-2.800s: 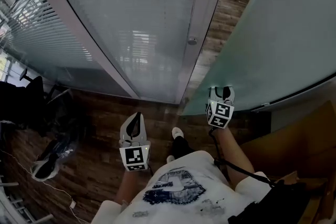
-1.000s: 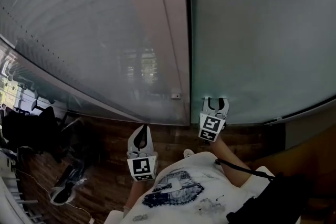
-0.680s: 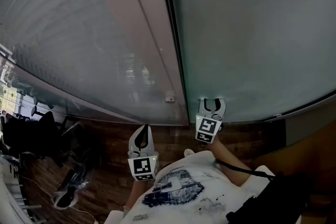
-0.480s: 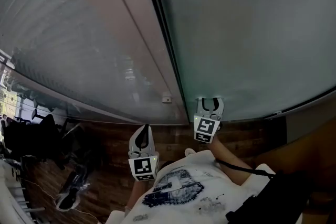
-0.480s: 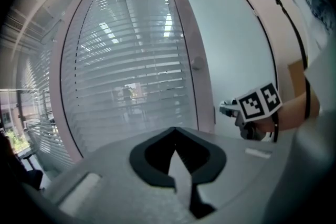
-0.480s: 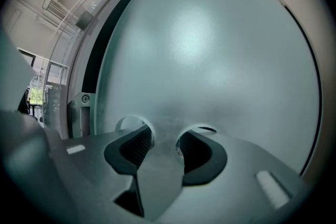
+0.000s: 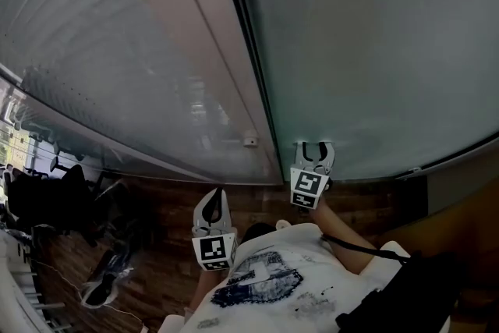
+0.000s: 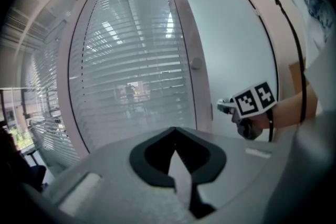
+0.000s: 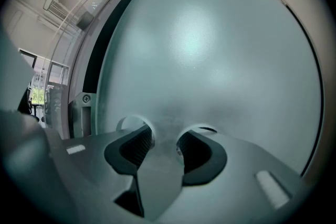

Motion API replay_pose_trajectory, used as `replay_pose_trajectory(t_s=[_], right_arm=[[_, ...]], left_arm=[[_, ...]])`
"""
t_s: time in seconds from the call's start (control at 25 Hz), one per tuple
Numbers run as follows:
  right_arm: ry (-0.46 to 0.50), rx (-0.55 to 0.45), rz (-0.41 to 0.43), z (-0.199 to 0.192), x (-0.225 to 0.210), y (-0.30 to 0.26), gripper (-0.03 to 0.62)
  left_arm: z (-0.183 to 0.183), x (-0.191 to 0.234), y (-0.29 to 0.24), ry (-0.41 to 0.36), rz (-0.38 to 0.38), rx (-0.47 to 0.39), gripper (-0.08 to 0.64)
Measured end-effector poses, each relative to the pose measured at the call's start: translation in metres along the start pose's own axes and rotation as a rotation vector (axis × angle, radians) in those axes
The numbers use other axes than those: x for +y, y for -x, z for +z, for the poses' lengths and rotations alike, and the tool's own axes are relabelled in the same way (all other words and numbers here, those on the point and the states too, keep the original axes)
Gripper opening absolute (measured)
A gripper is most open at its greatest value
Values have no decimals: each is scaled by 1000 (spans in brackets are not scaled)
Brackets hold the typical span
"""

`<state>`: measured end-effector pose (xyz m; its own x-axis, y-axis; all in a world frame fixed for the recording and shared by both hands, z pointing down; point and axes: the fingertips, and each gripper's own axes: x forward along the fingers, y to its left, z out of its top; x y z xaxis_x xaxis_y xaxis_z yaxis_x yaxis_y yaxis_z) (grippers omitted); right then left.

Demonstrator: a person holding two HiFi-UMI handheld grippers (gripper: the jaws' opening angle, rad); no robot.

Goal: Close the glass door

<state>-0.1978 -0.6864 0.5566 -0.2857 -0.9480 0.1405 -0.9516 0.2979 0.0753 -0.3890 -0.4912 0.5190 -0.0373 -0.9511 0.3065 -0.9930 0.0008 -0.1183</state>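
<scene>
The frosted glass door (image 7: 366,51) fills the right of the head view, its left edge lying along the pale frame post (image 7: 207,51) with only a thin dark line between them. My right gripper (image 7: 314,152) is open, nothing between its jaws, and its fingertips (image 9: 140,140) rest against the door's glass low down near that edge. In the right gripper view the gripper (image 9: 164,140) faces the frosted glass door (image 9: 210,50) close up. My left gripper (image 7: 212,203) is shut and empty, held back from the door above the wooden floor; the left gripper view shows it (image 8: 177,162) pointing at the frame post.
A glass partition with blinds (image 7: 86,27) runs left of the post, which carries a small lock plate (image 7: 250,141). Office chairs (image 7: 39,199) and a bag (image 7: 105,281) stand on the wooden floor at the left. A brown panel (image 7: 468,222) is at the right.
Earlier the door stood ajar with floor showing in the gap; now its edge lies along the frame post. Over the last second both grippers have hardly moved.
</scene>
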Motion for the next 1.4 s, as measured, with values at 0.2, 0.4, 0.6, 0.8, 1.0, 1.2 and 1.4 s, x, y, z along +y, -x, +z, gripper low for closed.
replay_pose_trajectory(t_s=[0.2,0.4,0.6,0.8,1.0,1.2,1.4], right_arm=[[8,4,28,-2,4,0,170],[17,-6,41,-3,3,0,169],[27,3,43,0,2,0,169],[27,1,43,1,3,1,169],[31,-3,43,-5,5,-3,167],[43,-5,46,-7,7,-4,167],[47,4,49,-8,6,-5,167]], left_arm=[[1,-7,-1,0,-9,-1,3],[7,-22,-3,-17,-34,-6,3],[9,-25,-1,-34,-39,2,3],[11,-20,4,-17,-26,-15,3],[3,-18,6,-8,-25,-17,3],[1,-18,15,-9,-30,-24,3],[-6,-19,29,-29,-44,-25,3]])
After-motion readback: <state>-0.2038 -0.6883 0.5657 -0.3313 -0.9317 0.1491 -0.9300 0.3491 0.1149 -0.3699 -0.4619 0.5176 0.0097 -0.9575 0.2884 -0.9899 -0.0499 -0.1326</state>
